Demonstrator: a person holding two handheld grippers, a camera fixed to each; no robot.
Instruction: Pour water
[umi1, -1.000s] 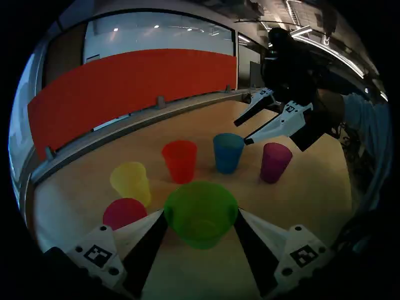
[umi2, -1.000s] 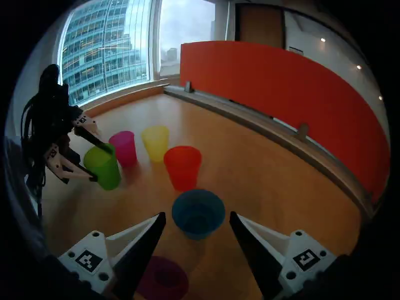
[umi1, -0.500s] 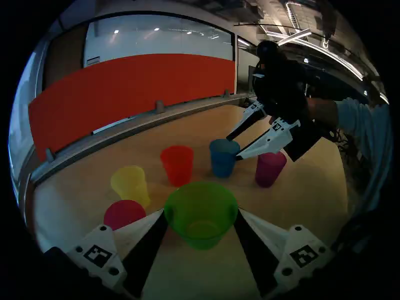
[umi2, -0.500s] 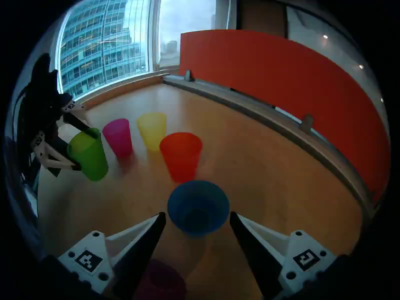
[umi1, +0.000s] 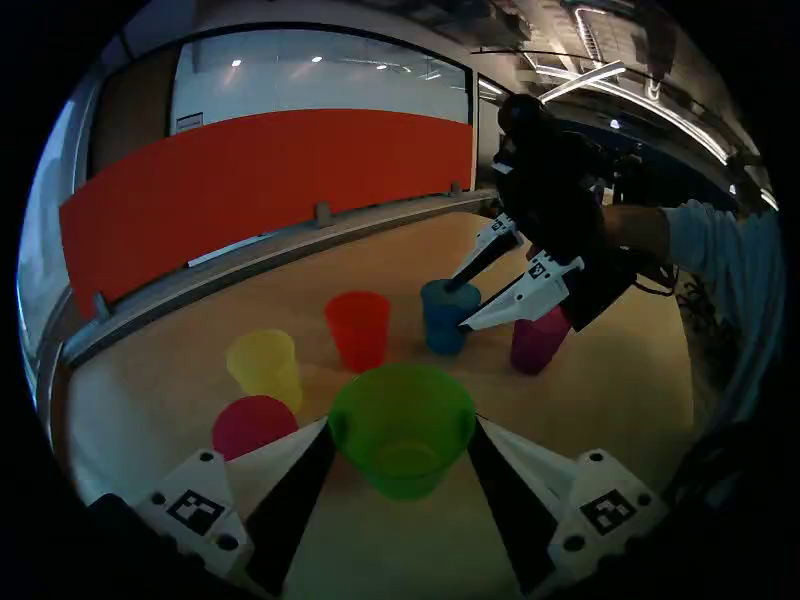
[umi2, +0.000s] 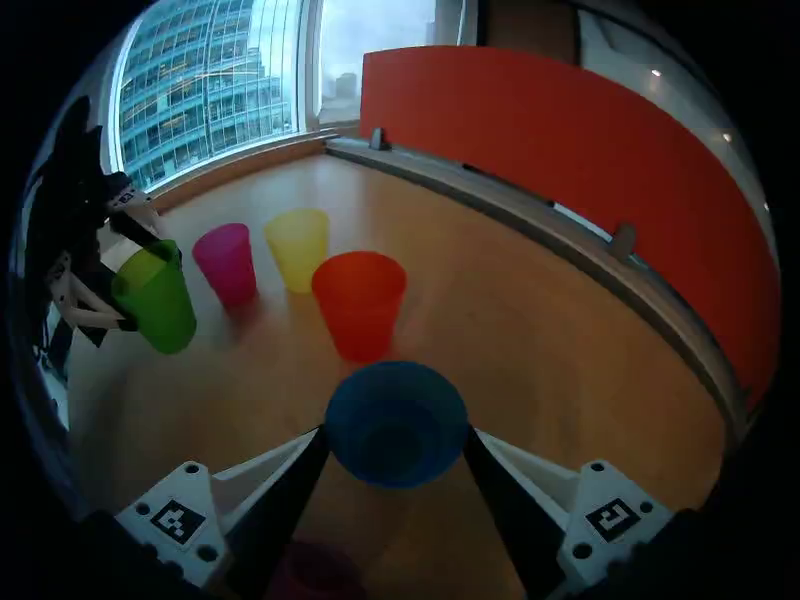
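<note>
Left gripper (umi1: 400, 425): we are clamping the green plastic cup (umi1: 402, 445), near the orange plastic cup (umi1: 357, 325); right gripper (umi2: 395, 432): clamping the blue plastic cup (umi2: 396, 415) beside it.

Table (umi2: 560, 330): pale wooden top.
Red cup (umi2: 358, 305): upright, mid-table.
Yellow cup (umi2: 297, 248): at red's 10 o'clock.
Pink cup (umi2: 226, 262): just beside yellow, at its 9 o'clock.
Purple cup (umi1: 535, 340): left gripper view, at red's 3 o'clock, well apart.
Blue cup (umi1: 447, 315): between red and purple.

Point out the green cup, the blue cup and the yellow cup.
green cup (umi1: 402, 432), left gripper view, inside wall below the rim.
blue cup (umi2: 396, 425), right gripper view, inside, near the bottom.
yellow cup (umi2: 297, 250), right gripper view, outer side wall.
</note>
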